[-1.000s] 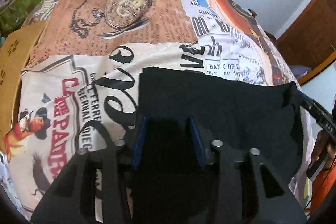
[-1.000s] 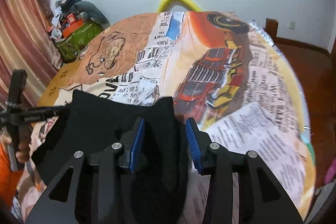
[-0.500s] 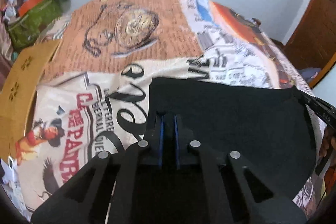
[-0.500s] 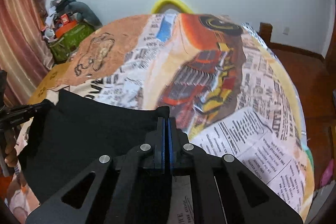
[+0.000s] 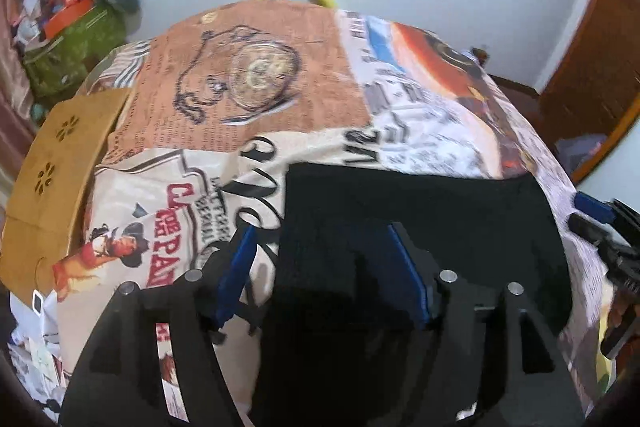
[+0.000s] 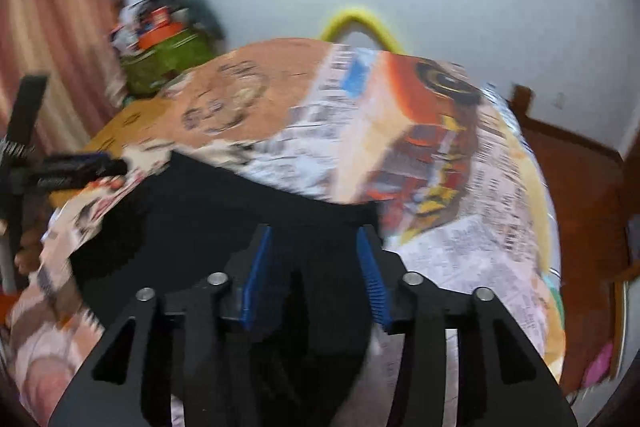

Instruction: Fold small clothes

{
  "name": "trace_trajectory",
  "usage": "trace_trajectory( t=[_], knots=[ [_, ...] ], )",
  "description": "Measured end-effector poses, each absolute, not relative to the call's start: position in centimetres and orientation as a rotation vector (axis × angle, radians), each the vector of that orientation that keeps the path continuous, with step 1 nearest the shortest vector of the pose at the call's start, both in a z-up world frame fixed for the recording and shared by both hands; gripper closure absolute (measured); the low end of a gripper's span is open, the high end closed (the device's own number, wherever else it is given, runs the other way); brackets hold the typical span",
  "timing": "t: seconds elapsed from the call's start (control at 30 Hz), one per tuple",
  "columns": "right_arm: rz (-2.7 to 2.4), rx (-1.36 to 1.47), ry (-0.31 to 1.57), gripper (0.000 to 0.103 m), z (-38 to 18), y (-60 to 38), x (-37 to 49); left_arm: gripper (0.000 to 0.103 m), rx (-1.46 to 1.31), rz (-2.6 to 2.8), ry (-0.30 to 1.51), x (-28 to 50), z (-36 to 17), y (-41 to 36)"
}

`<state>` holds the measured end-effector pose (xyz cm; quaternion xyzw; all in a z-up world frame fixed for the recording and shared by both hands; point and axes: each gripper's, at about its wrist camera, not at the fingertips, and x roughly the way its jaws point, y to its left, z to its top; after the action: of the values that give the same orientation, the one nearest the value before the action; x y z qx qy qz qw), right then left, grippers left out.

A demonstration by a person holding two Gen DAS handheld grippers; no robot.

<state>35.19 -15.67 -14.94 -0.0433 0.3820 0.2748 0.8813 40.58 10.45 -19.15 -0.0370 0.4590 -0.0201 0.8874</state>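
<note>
Printed bedspread (image 5: pixel 248 155) bears a flat black garment (image 5: pixel 420 211); both tongs just opened, gripping nothing.

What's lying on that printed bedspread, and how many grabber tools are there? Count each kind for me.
Black garment: 1
Grippers, left gripper and right gripper, both open: 2
Cardboard box at the bedspread's edge: 1
Total: 4

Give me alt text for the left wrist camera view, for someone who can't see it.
A black garment lies flat on a bed covered by a newspaper-and-pocket-watch print sheet, with the left tool open above its near left edge, its jaws having just opened. The right tool shows at the right edge, and a cardboard box sits left.
</note>
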Motion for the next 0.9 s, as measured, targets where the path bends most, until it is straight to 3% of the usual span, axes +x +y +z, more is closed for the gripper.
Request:
trace_trajectory(
  t=[0.1,0.3,0.37,0.43,0.9],
  knots=[
    [0.653,-0.132,0.835,0.055,-16.1,-12.9,33.8,0.027,-0.036,-0.085,0.982,39.8,-20.2,8.8],
    [0.709,-0.225,0.935,0.042,-20.2,-8.6,32.9,0.025,0.078,-0.066,1.116,39.5,-24.9,7.3],
    [0.706,-0.268,0.898,0.032,-20.6,-8.6,32.2,0.015,0.092,-0.057,1.114,38.8,-25.7,7.9],
    [0.694,-0.286,0.910,0.031,-20.9,-9.3,32.1,0.007,0.097,-0.027,1.099,38.0,-25.8,8.9],
    [0.541,-0.165,1.014,0.031,-22.1,-18.0,28.7,0.006,-0.074,0.094,1.111,30.6,-26.0,17.0]
  ],
)
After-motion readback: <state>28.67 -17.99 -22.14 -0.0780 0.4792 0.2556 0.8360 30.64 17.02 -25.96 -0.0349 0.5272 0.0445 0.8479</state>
